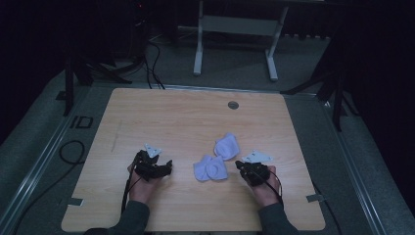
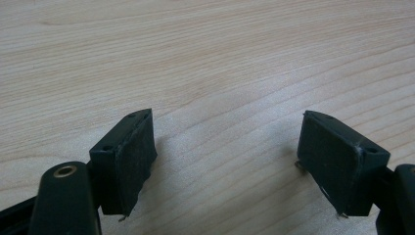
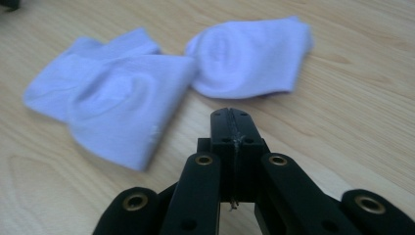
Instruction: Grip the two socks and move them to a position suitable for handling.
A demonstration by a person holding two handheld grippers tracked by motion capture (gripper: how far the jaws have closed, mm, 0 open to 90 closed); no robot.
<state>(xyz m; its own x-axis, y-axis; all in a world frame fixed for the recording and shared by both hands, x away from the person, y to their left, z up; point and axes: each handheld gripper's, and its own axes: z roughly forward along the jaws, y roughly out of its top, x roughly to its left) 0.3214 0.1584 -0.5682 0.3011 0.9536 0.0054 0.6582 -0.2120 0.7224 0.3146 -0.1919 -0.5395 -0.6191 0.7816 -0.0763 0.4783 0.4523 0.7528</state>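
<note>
Pale wood grain covers the surface (image 1: 161,117), a rounded-corner top on which two white socks lie right of centre, toward the person's side. One sock (image 1: 210,168) lies flat and crumpled just in front of the right claw (image 1: 240,165), while the other sock (image 1: 226,145) sits bunched behind it, the two touching at one corner. In the right gripper view the flat sock (image 3: 115,103) spreads to the left and the bunched sock (image 3: 249,56) to the right, both just beyond the claw's tip (image 3: 230,115). That right claw is pressed together, its two black jaws meeting along a thin seam with nothing between them, and it stands just short of the socks without touching them.

The left claw (image 1: 169,165) rests low over bare wood, well apart from the socks; in the left gripper view (image 2: 227,147) its jaws stand spread wide with only wood grain between the pads (image 2: 134,156).

Open room is plentiful: the far half of the surface is bare up to a round grey grommet (image 1: 233,105) near the back edge, and the left third is free as well. Grey floor surrounds all edges, with black cables (image 1: 71,152) at the left. The letters "ID" (image 1: 80,122) can be read on the floor beside the left edge.
</note>
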